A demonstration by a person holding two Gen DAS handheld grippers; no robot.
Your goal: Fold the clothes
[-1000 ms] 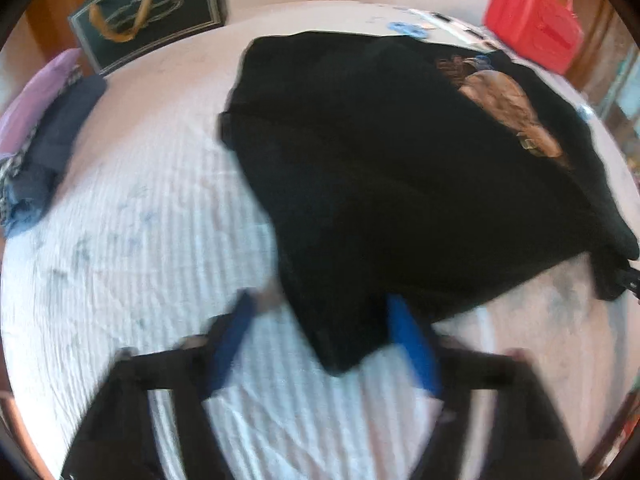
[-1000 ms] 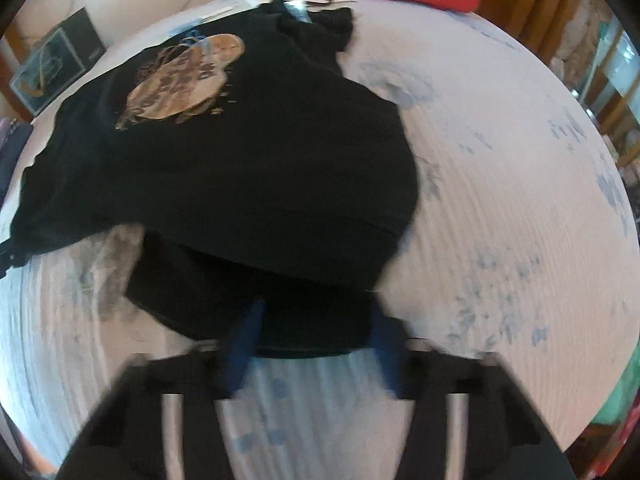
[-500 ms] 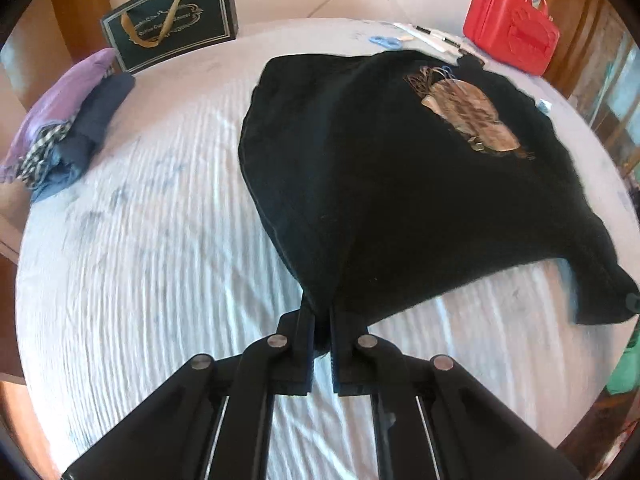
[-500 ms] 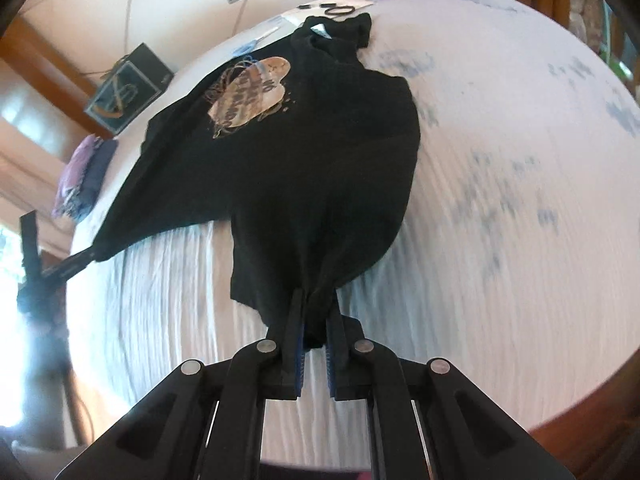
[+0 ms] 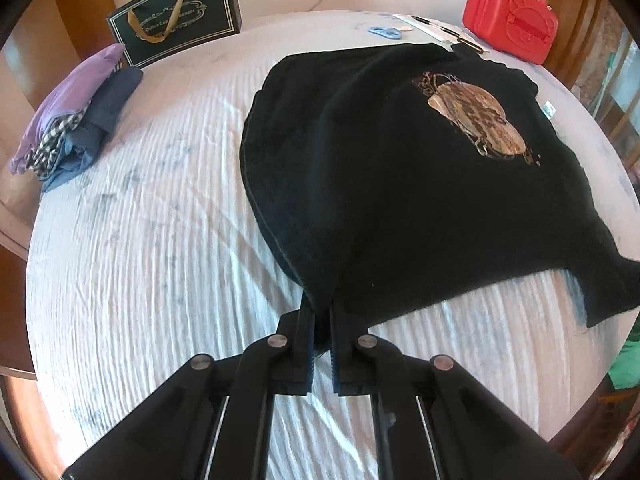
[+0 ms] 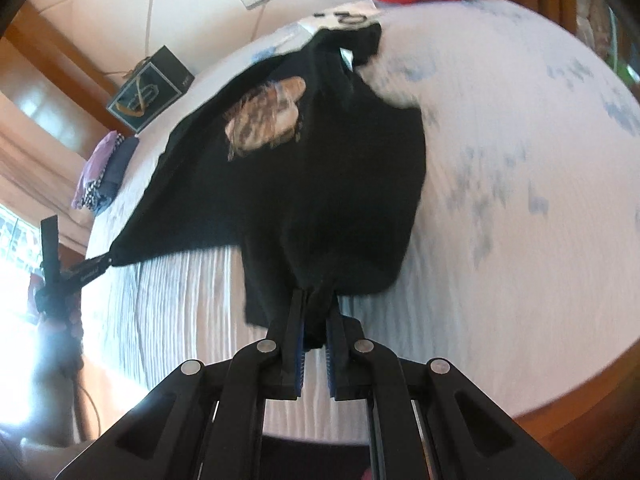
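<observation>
Lying across the middle of the bed point(image 5: 140, 240), toward its right side, is a black T-shirt point(image 5: 400, 200) with a gold and brown print point(image 5: 476, 120) on its chest. Its far part rests on the white ribbed bedcover, while its near hem is lifted and pulled into two tight points, so the cloth hangs like a tent.

At the left edge of the bed sits a pile of folded clothes point(image 5: 72, 128), purple, checked and blue. Behind it, at the far left corner, stands a dark gift bag point(image 5: 176, 28). At the far right corner there is a red case point(image 5: 512, 12), with blue scissors point(image 5: 384, 32) on the cover near it.

The left gripper point(image 5: 322, 316) points steeply down, and its jaws are pressed together on the left corner of the hem. In the right wrist view the same gripper point(image 6: 102, 262) appears at the far left, holding that stretched corner. The right gripper point(image 6: 316, 308) also points down, closed on a bunch of the hem at the right side.
</observation>
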